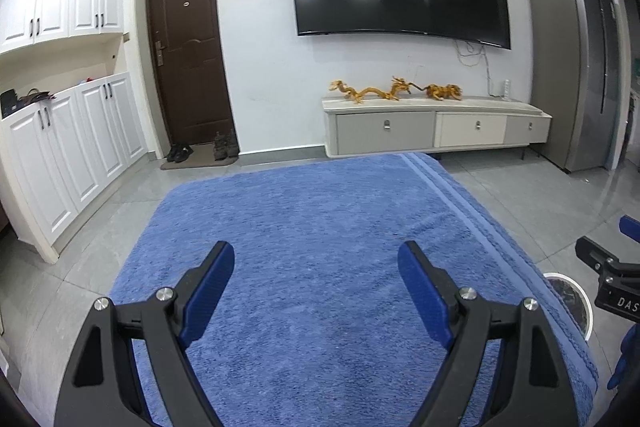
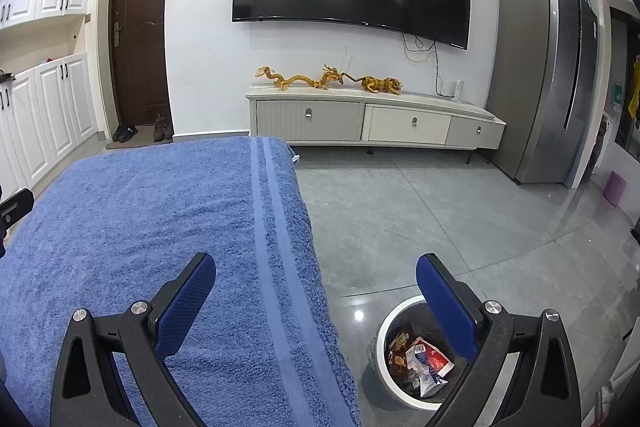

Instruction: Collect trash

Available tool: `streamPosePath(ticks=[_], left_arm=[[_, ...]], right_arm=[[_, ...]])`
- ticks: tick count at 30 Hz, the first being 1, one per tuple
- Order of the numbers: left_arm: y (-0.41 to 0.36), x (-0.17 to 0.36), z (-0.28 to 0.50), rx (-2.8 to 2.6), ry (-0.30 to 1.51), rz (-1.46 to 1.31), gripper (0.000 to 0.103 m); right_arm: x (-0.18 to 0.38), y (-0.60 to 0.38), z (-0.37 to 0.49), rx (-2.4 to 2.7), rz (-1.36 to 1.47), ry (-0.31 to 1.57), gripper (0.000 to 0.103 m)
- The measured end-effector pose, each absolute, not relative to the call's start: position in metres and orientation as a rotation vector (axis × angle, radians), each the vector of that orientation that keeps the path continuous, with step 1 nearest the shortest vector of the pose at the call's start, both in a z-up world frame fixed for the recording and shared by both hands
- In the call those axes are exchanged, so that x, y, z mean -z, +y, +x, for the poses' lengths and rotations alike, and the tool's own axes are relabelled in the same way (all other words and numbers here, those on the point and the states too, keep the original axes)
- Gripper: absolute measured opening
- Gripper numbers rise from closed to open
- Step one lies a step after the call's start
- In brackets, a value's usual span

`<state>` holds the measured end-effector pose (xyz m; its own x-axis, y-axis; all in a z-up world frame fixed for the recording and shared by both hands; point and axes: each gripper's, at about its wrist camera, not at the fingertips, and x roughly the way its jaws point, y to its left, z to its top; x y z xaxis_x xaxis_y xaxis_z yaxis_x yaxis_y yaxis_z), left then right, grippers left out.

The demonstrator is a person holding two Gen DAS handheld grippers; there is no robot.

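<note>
**Both claws empty, trash already in the bin**

The left claw (image 1: 316, 291) hangs released over the blue towel (image 1: 320, 227) that covers the counter, its pads spread wide with nothing between them. The right claw (image 2: 316, 303) is likewise released and empty, straddling the towel's right edge, with one pad over the cloth and the other over the bin (image 2: 416, 351) on the floor just beside the counter. The trash (image 2: 420, 355), crumpled wrappers and packets, lies inside the bin. No loose piece shows on the towel in either view, so the collecting looks finished or close to it.

What seems called for now is a check more than a grab: sweep both views across the towel and the floor around the bin for anything missed, and keep the claws clear of the cloth so that it is not dragged off the counter's edge. If a scrap turns up, the right claw is the nearer to the bin for dropping it in.

The right wrist view looks straight into the bin and shows its contents. The left wrist view catches only a sliver of its white rim at the far right, but gives the towel's full spread and its left edge, which the other view cuts off.
</note>
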<state>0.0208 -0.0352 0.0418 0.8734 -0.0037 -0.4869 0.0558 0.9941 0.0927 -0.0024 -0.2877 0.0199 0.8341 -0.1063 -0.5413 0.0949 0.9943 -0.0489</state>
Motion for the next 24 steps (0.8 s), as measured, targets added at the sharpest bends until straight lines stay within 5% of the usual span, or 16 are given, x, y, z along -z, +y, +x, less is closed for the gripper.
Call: streamPosePath(ticks=[24], left_arm=[[-0.078, -0.061, 0.034, 0.174, 0.495, 0.154, 0.086]], right_arm=[[-0.028, -0.314, -0.003, 0.182, 0.011, 0.555, 0.103]])
